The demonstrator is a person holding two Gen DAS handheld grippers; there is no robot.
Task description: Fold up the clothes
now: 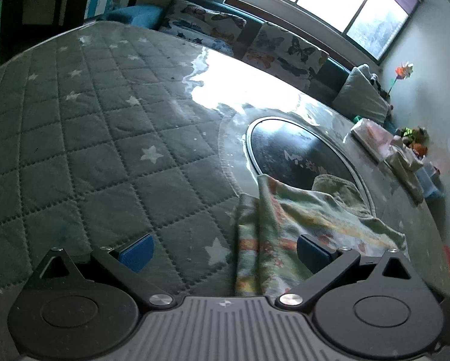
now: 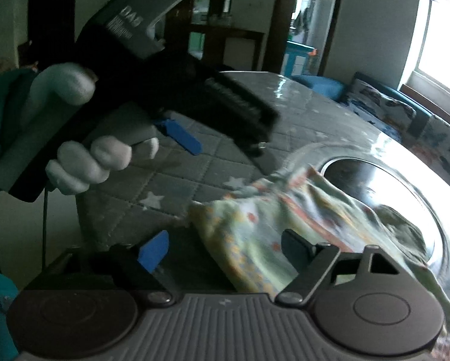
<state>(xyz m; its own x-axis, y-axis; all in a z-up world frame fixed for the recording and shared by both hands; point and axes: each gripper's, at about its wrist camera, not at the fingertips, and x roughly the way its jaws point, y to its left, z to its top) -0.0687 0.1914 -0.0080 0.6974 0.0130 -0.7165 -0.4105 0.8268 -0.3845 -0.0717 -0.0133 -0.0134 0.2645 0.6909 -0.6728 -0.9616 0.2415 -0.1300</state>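
A quilted star-print surface (image 1: pixel 104 120) holds a crumpled floral garment (image 1: pixel 285 225), stretching ahead between your open, empty jaws on both grippers.

home, living rm | butterfly cushions (image 1: pixel 285 49) on sofa (image 1: pixel 334 73) | quilted star table cover (image 1: pixel 83 126) | window (image 1: pixel 324 0)

White letters "DAS" are showing on the grey body of the left gripper (image 2: pixel 194 138); smaller print beneath is blurring out. White lettering on the dark round plate (image 1: pixel 303 156) is staying unreadable.
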